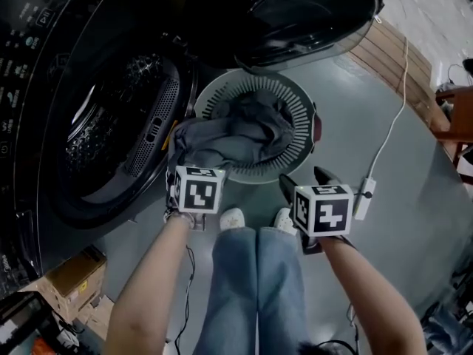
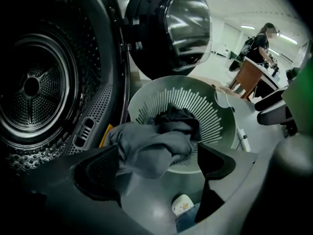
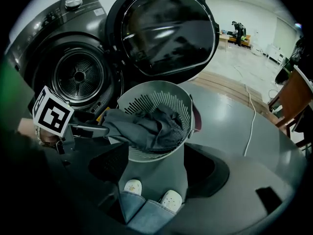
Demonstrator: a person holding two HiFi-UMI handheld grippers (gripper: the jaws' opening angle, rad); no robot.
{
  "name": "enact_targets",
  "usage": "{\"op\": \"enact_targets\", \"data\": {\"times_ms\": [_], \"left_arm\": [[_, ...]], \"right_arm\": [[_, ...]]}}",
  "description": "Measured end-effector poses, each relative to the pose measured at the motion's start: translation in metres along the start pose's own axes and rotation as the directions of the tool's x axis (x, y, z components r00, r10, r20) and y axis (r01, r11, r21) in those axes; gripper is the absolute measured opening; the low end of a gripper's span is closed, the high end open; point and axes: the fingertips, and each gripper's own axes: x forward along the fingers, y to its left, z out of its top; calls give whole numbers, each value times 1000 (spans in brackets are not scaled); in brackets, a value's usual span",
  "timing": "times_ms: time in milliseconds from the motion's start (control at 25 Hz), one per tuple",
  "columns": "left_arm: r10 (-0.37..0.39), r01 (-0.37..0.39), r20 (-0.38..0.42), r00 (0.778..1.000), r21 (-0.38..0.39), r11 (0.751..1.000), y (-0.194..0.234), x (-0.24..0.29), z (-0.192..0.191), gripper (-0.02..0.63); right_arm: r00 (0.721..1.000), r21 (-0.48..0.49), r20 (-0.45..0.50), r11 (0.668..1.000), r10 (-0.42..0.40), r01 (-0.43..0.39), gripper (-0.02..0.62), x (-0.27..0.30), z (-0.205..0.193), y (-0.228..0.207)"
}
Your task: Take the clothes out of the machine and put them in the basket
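Note:
A round pale slatted basket (image 1: pixel 298 108) stands on the grey floor in front of the dark machine's open drum (image 1: pixel 111 128). Grey clothes (image 1: pixel 236 133) fill the basket, and one fold hangs over its near-left rim. My left gripper (image 1: pixel 194 161) is at that rim with its jaws wide apart. In the left gripper view the grey clothes (image 2: pixel 151 148) sag between the jaws of the left gripper (image 2: pixel 159 165), close to the left one, but are not pinched. My right gripper (image 1: pixel 307 180) is open and empty just in front of the basket (image 3: pixel 182 101), above the floor.
The machine's round door (image 1: pixel 295 13) is swung open above the basket. A white cable with a plug block (image 1: pixel 366 194) runs across the floor at the right. Cardboard boxes (image 1: pixel 74 272) sit at the lower left. The person's white shoes (image 1: pixel 233 217) stand just in front of the basket.

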Motion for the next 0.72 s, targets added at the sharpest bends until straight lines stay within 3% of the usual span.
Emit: {"op": "enact_targets", "data": {"times_ms": [280, 320, 360, 400, 440, 520, 600, 720], "left_arm": [[27, -29, -56, 998, -48, 998, 29, 49, -23, 480], [34, -39, -68, 997, -61, 997, 33, 52, -25, 455], [45, -51, -79, 996, -80, 995, 37, 52, -25, 296], [53, -61, -84, 995, -103, 993, 40, 51, -25, 191], [56, -66, -80, 995, -125, 990, 40, 49, -24, 150], [66, -71, -46, 997, -119, 990, 35, 42, -22, 95], [53, -52, 4, 999, -46, 998, 20, 27, -13, 72], [-43, 42, 66, 997, 10, 999, -16, -2, 10, 67]], "right_arm": [[1000, 0, -18, 1000, -3, 3, 337, 31, -11, 9], [1000, 2, -22, 1000, -3, 3, 333, 35, -13, 9], [1000, 2, -25, 1000, -2, 2, 330, 37, -14, 10], [1000, -4, -26, 1000, 0, 0, 321, 39, -14, 10], [1000, -12, -25, 1000, 0, -1, 311, 39, -14, 11], [1000, -28, -24, 1000, -1, 0, 291, 36, -13, 12], [1000, -34, -22, 999, -3, 2, 279, 29, -10, 13], [1000, -24, -3, 1000, -9, 9, 265, 13, 3, 12]]}}
